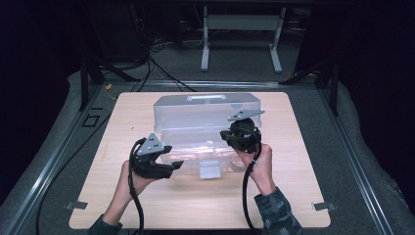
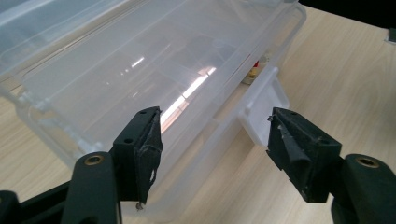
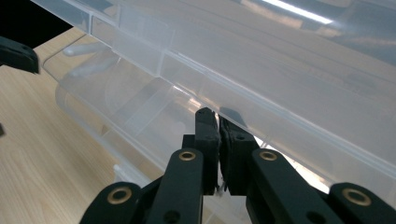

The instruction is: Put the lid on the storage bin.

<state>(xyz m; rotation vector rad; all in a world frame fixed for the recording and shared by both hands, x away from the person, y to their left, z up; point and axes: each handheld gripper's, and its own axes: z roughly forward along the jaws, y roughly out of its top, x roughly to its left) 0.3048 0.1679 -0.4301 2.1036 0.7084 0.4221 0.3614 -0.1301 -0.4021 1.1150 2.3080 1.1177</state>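
A clear plastic storage box stands on the wooden table, its white latch facing the near edge. The lid is tilted up, leaving a gap above the box's base. My right gripper is at the lid's front rim; in the right gripper view its jaws are pressed together on that rim. My left gripper is open by the box's front left, its jaws spread with the front wall and latch between and beyond them, touching nothing.
Metal clips sit at the table's near corners. A white frame stand and loose cables lie on the dark floor behind the table. A small object shows through the box near the latch.
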